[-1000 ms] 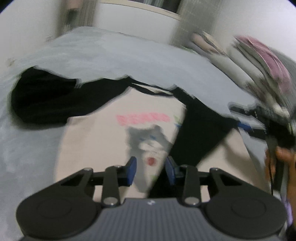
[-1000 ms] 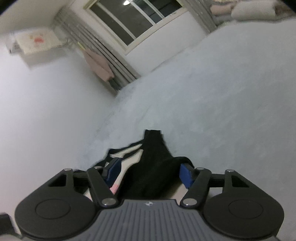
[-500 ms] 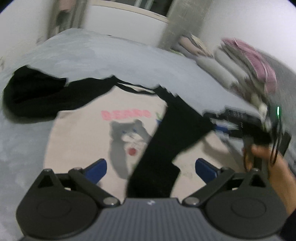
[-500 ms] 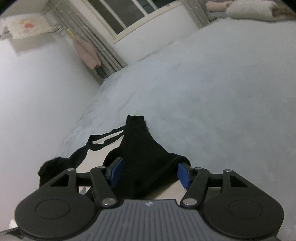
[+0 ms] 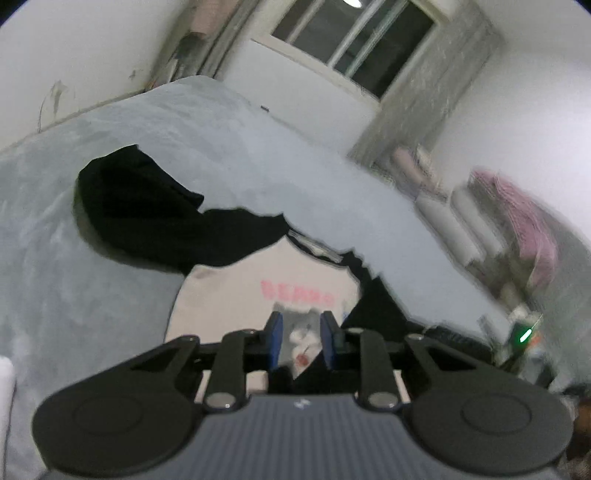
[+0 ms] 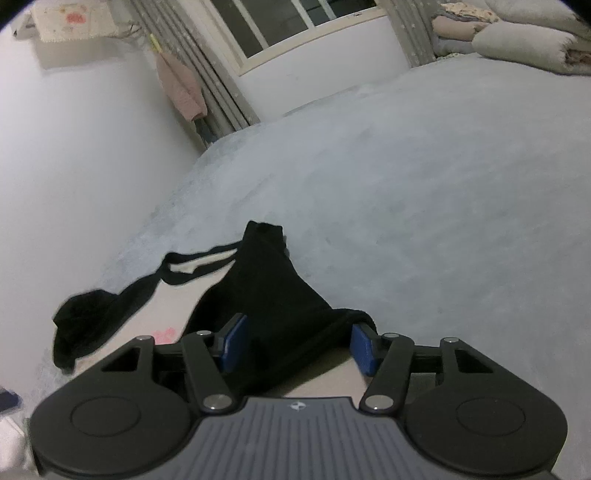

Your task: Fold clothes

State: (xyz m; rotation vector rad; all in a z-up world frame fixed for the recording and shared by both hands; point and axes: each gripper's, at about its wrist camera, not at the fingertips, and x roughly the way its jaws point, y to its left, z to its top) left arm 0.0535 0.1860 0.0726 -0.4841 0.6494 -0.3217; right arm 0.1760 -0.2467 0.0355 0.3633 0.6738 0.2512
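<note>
A cream shirt (image 5: 229, 295) with a red word and a cat print lies flat on the grey bed (image 5: 92, 314). One black sleeve (image 5: 147, 214) is bunched out to the left. The other black sleeve (image 5: 376, 314) is folded in across the chest. My left gripper (image 5: 301, 339) hovers over the cat print, its blue pads drawn close with a narrow gap and nothing between them. My right gripper (image 6: 299, 345) is open, straddling the folded black sleeve (image 6: 273, 295) from above without pinching it. The bunched sleeve (image 6: 85, 321) shows at the left of the right wrist view.
Folded bedding (image 6: 517, 40) is stacked at the bed's far right, and again as a blurred pile (image 5: 517, 229). A window (image 6: 295, 22), curtains and a hanging pink garment (image 6: 181, 88) stand at the back wall. Bare bed (image 6: 424, 184) stretches beyond the shirt.
My left gripper went wide open half a second ago and has since narrowed to a small gap, while tilting up so the window shows. The right gripper stayed open over the folded sleeve.
</note>
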